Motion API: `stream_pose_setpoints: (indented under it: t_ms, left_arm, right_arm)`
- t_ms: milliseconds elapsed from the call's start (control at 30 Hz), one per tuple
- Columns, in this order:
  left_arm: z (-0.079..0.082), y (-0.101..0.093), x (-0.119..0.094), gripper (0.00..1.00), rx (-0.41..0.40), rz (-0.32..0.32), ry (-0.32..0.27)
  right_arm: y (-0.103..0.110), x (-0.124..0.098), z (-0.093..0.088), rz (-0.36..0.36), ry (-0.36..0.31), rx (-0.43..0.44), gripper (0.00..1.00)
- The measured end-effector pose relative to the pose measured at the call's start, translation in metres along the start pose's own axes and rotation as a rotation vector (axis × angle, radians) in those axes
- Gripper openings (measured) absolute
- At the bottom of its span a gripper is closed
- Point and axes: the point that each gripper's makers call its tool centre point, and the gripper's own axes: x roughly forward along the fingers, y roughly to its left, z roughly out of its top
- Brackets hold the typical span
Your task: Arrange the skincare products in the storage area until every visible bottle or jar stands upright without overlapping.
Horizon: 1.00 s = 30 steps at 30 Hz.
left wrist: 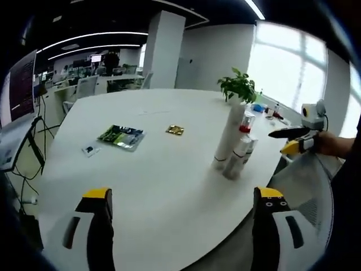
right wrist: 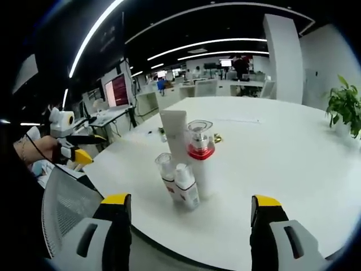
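Open-plan office: desk rows, monitors, ceiling light strips, white meeting table.

Black left claw and right claw, yellow-capped tips, grey slotted bases, white housings.

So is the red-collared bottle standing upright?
Upright: the red-collared bottle stands on its base on the white table, clear cap on top, close beside the others.

A round white table holds a green packet, a small gold packet and a tiny dark card. A potted plant stands near its far edge. A mesh chair sits beside it.
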Motion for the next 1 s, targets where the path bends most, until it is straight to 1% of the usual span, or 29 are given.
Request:
stream_pose_setpoints:
  t_ms: [100,133,233,300,367,433,467,567,600,633,700,833,1000]
  left_arm:
    - [0.006,0.008,0.005,0.95,0.004,0.004,-0.007]
    - [0.008,0.008,0.007,0.94,0.005,0.004,-0.011]
    - [0.015,0.016,0.012,0.93,0.001,0.007,-0.023]
    - [0.018,0.018,0.016,0.93,-0.001,0.009,-0.022]
    - [0.02,0.024,0.021,0.92,-0.001,0.007,-0.016]
    - [0.023,0.035,0.027,0.91,-0.001,0.01,-0.003]
    - [0.024,0.033,0.029,0.91,0.002,0.009,-0.002]
    - [0.027,0.037,0.037,0.9,-0.006,0.006,0.002]
    - [0.029,0.044,0.04,0.9,-0.009,0.004,0.004]
    - [0.029,0.047,0.042,0.89,-0.01,0.006,0.007]
    - [0.03,0.051,0.048,0.88,-0.005,0.011,0.029]
    - [0.033,0.059,0.057,0.86,0.0,0.007,0.036]
    - [0.034,0.067,0.073,0.83,0.027,0.007,0.07]
  right_arm:
    - [0.0,0.0,-0.001,-0.004,0.002,0.001,0.91]
    - [-0.001,0.0,-0.001,-0.006,0.003,0.003,0.91]
    - [-0.002,0.001,-0.001,-0.01,0.005,0.004,0.91]
    - [-0.001,0.001,-0.001,-0.011,0.008,0.004,0.91]
    - [-0.002,0.001,-0.001,-0.012,0.01,0.004,0.91]
    - [-0.002,0.002,-0.001,-0.017,0.014,0.001,0.91]
    - [-0.002,0.002,-0.001,-0.018,0.015,0.001,0.91]
    - [-0.004,0.002,-0.003,-0.023,0.021,-0.004,0.91]
    - [-0.005,0.002,-0.003,-0.025,0.023,-0.007,0.91]
    - [-0.005,0.003,-0.003,-0.026,0.025,-0.008,0.91]
    - [-0.005,0.003,-0.004,-0.028,0.028,-0.008,0.9]
    - [-0.007,0.004,-0.005,-0.038,0.033,-0.002,0.9]
    - [-0.01,0.005,-0.006,-0.049,0.043,0.007,0.9]
